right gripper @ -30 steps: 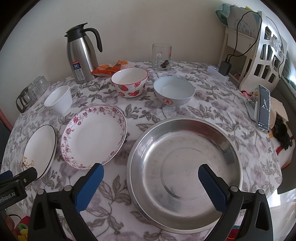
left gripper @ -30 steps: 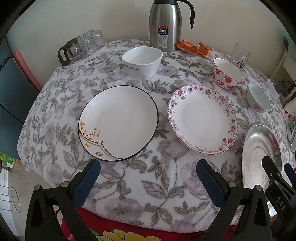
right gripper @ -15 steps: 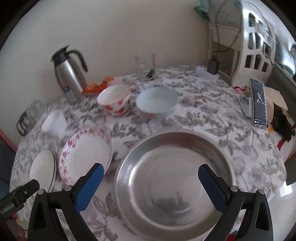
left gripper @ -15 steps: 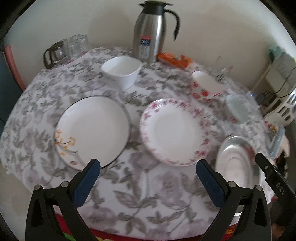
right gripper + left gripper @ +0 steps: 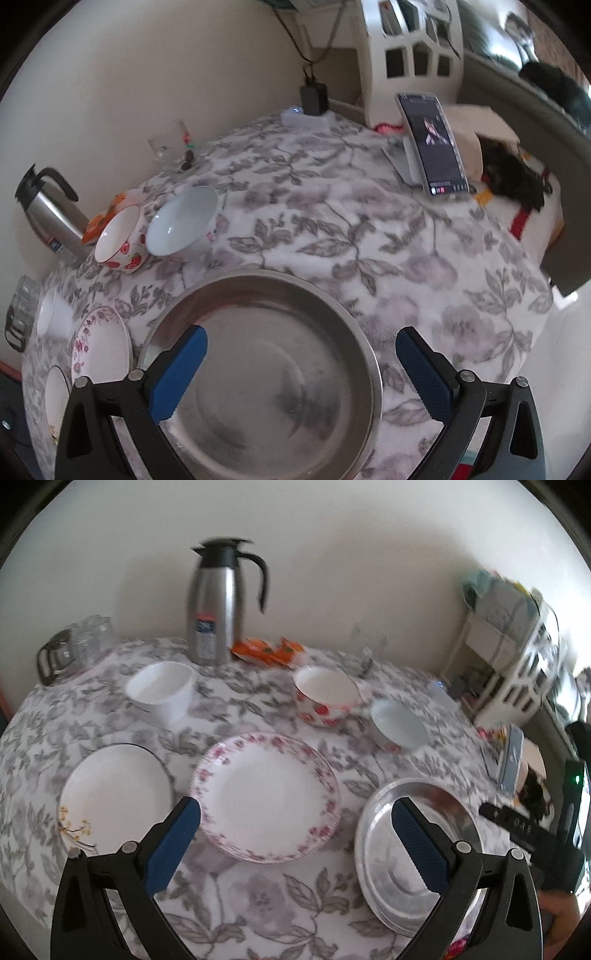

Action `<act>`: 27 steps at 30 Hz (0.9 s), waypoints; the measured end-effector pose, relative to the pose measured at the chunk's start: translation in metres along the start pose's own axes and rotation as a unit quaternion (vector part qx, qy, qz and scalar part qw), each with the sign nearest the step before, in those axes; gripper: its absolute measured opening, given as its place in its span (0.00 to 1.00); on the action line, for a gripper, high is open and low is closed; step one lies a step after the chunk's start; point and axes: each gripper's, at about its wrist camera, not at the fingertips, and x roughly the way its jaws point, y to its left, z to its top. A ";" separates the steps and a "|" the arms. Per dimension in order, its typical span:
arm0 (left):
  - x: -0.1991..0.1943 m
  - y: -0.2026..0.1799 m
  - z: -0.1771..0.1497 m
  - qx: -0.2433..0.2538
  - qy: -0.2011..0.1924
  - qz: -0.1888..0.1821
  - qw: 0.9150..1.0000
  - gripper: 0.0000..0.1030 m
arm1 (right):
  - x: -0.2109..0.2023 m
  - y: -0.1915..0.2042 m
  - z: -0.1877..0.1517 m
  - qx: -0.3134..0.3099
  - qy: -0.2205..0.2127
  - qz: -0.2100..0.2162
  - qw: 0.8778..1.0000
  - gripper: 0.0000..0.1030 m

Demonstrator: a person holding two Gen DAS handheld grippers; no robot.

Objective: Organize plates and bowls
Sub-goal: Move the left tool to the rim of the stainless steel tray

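My left gripper [image 5: 295, 843] is open above the near edge of the pink-flowered plate [image 5: 266, 797]. To its left lies the black-rimmed plate [image 5: 114, 794], to its right the steel plate [image 5: 413, 853]. Behind stand a square white bowl [image 5: 160, 690], a strawberry bowl [image 5: 325, 694] and a pale blue bowl [image 5: 397, 723]. My right gripper [image 5: 301, 371] is open low over the steel plate [image 5: 266, 365], with nothing between its fingers. The strawberry bowl [image 5: 120, 240] and the pale blue bowl [image 5: 181, 221] show at the left in the right wrist view.
A steel thermos jug [image 5: 216, 602], orange snack packets [image 5: 267, 651], a glass mug [image 5: 364, 646] and a glass pot with cups [image 5: 75, 648] line the back of the flowered tablecloth [image 5: 258, 893]. A phone on a stand [image 5: 432, 144] and a white shelf [image 5: 410, 48] sit at the right.
Both grippers have swung to the right and tilted. The left view now centres on the pink-flowered plate. The right view shows more of the table's right side. No dish has moved.
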 end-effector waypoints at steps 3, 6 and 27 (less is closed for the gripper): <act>0.011 -0.011 -0.002 0.001 0.010 0.001 1.000 1.00 | 0.001 -0.005 0.001 0.002 -0.003 -0.013 1.000 1.00; 0.022 -0.028 -0.003 0.020 0.017 -0.008 1.000 1.00 | 0.005 -0.012 0.002 0.005 -0.005 -0.031 0.999 1.00; 0.096 -0.042 -0.034 -0.017 0.187 -0.053 0.981 0.73 | 0.050 -0.051 -0.010 0.069 0.092 0.006 0.993 0.57</act>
